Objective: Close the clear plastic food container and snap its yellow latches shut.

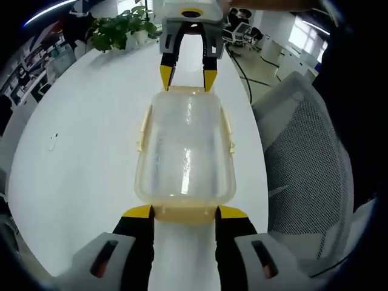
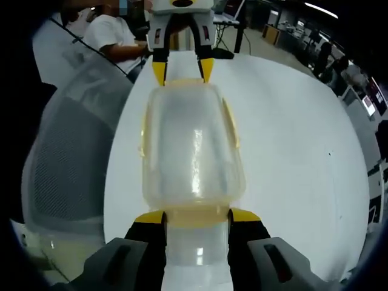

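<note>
A: Left gripper view, status of the work surface?

B: White table (image 1: pixel 91 121) spans most of that view. A grey mesh chair (image 1: pixel 309 157) stands against its edge at the right of the view; in the right gripper view the same chair (image 2: pixel 73 157) sits at the left. A potted plant (image 1: pixel 118 30) rests at the far end of the table.

A: Location of the clear container?

B: The clear container (image 1: pixel 185 151) sits on the table with its lid on, lengthwise between the two tools. Yellow latches (image 1: pixel 228 130) run along its long sides and hang slightly outward; whether they are snapped cannot be told. In the right gripper view the container (image 2: pixel 191 151) fills the centre.

A: Left gripper pose and state?

B: The left gripper (image 1: pixel 185 212) points level along the table at the near short end of the container. Its yellow-tipped jaws stand moderately apart, one at each corner of the yellow end latch (image 1: pixel 185 213), touching or just beside it. Nothing is gripped.

A: Right gripper?

B: The right gripper (image 2: pixel 197 217) mirrors this at the opposite short end, jaws parted to a similar width and flanking that end latch (image 2: pixel 197 213). Each tool appears at the top of the other's view, tips at the container's far edge.
</note>
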A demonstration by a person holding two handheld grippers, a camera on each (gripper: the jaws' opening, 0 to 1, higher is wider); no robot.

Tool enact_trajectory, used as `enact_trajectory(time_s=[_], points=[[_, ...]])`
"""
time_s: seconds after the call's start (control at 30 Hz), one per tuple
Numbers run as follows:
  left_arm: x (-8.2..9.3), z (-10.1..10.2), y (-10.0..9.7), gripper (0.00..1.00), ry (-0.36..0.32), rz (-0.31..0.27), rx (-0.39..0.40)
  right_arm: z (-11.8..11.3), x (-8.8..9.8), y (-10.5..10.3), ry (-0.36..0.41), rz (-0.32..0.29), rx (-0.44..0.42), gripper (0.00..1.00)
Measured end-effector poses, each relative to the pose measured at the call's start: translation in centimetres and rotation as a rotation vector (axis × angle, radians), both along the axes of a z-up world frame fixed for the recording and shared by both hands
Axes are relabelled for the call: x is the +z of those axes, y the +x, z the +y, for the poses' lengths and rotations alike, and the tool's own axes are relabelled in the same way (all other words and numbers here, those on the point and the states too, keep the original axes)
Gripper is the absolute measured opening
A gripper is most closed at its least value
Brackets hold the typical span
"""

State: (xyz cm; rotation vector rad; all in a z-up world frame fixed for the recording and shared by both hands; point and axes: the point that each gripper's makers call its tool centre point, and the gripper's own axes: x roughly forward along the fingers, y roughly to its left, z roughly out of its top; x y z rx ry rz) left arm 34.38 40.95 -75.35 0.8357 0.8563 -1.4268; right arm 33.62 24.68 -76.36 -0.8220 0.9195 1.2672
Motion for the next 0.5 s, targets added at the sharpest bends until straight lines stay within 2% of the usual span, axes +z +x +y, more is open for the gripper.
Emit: enact_trajectory(time_s=[0.17,0.5], points=[[-0.3,-1.3,-0.1,0.38,-0.008,0.017,0.003,-1.2,0.0,-0.1,-0.002,0.002,0.002,0.38],[-0.4,-3.3,-0.2,0.38,-0.014,0.014,-0.007,-3.1,-0.1,-0.2,-0.009,-0.001,-0.006,0.38]])
